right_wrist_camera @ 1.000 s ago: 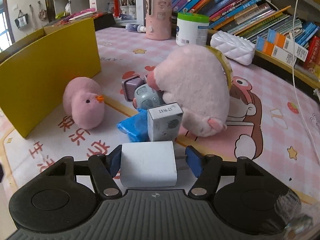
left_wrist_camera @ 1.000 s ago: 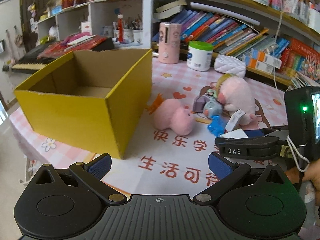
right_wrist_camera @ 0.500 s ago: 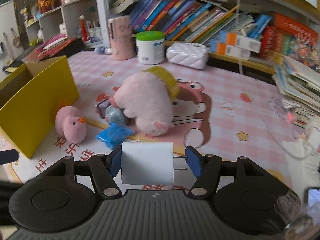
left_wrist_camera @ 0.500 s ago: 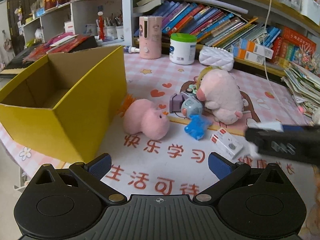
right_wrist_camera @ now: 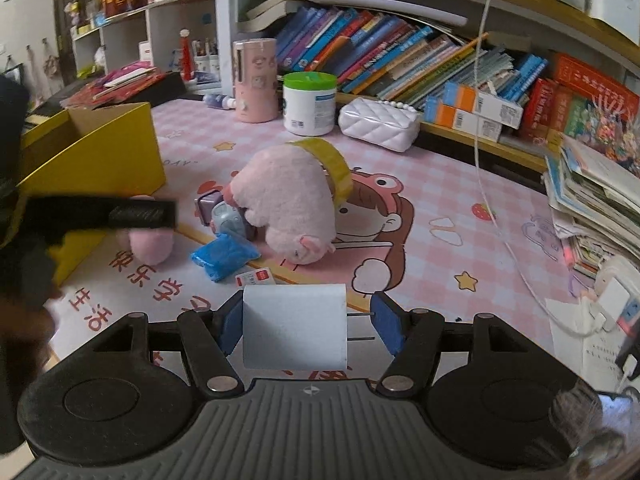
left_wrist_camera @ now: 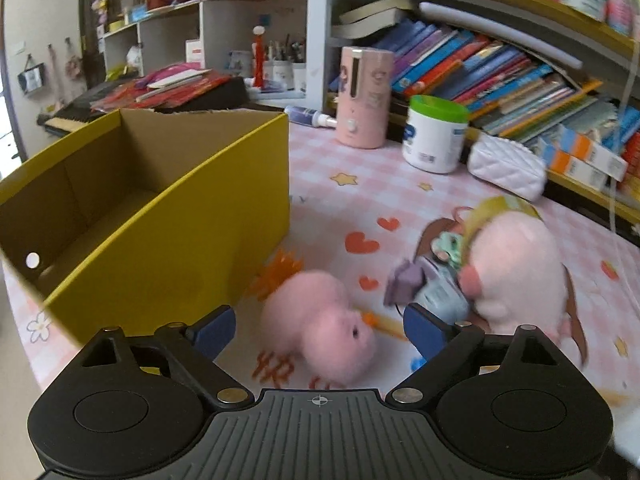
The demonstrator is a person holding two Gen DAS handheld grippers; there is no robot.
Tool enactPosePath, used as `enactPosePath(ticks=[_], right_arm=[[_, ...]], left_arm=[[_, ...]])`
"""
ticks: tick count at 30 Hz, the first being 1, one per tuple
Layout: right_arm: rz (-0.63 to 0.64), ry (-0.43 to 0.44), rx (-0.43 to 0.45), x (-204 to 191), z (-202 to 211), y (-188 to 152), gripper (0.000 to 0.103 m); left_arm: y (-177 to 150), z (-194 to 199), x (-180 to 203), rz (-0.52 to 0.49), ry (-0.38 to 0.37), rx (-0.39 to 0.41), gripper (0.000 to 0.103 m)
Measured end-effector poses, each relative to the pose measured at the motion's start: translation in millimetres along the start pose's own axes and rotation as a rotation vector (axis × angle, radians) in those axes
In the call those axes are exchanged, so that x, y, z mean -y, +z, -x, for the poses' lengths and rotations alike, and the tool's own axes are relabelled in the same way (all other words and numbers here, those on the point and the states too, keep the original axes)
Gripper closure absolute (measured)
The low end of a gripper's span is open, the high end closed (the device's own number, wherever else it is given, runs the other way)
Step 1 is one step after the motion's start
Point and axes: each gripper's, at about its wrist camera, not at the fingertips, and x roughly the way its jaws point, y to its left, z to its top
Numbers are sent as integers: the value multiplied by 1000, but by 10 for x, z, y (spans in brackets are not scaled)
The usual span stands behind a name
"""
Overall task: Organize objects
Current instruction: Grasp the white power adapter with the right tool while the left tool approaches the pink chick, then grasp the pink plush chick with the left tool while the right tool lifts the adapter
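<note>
A small pink chick plush [left_wrist_camera: 320,328] lies on the pink tablecloth, just right of the open yellow cardboard box [left_wrist_camera: 160,216]. My left gripper [left_wrist_camera: 318,332] is around the chick and its jaws are closing. Both blue pads still stand clear of the plush. One left finger [right_wrist_camera: 140,214] shows as a black bar over the chick [right_wrist_camera: 148,246] in the right wrist view. My right gripper [right_wrist_camera: 308,326] is shut on a white charger block [right_wrist_camera: 294,326], whose prongs point at the right pad. It hangs above the table, nearer than the toy pile.
A big pink plush pig [right_wrist_camera: 288,208] with a yellow band leans over a purple-grey toy [right_wrist_camera: 224,212]. A blue packet [right_wrist_camera: 224,256] and a small red-and-white box [right_wrist_camera: 256,278] lie before it. A pink cylinder [left_wrist_camera: 364,96], white jar [left_wrist_camera: 434,136], quilted purse [left_wrist_camera: 504,168] and bookshelves line the back.
My left gripper has moved forward from the box side until the chick lies between its jaws, which have narrowed slightly. My right gripper has risen and drawn back with the charger.
</note>
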Motion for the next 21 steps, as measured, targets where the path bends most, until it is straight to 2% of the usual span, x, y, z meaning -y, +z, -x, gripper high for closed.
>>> enactPosePath(ticks=[5, 10, 12, 16, 18, 21], right_arm=[[45, 26, 2, -41, -1, 9, 40], [64, 36, 5, -41, -1, 8, 40], [61, 33, 1, -27, -8, 3, 40], [52, 28, 2, -4, -7, 7, 40], [51, 28, 5, -6, 2, 5, 40], [47, 20, 5, -20, 1, 0, 40]], left_arm=[[55, -287, 99, -16, 51, -38, 12], [9, -417, 153, -54, 81, -66, 21], [-23, -454, 156, -69, 96, -79, 30], [-65, -461, 109, -77, 114, -72, 35], [-67, -398, 81, -62, 102, -73, 39], [-75, -199, 73, -68, 35, -54, 39]])
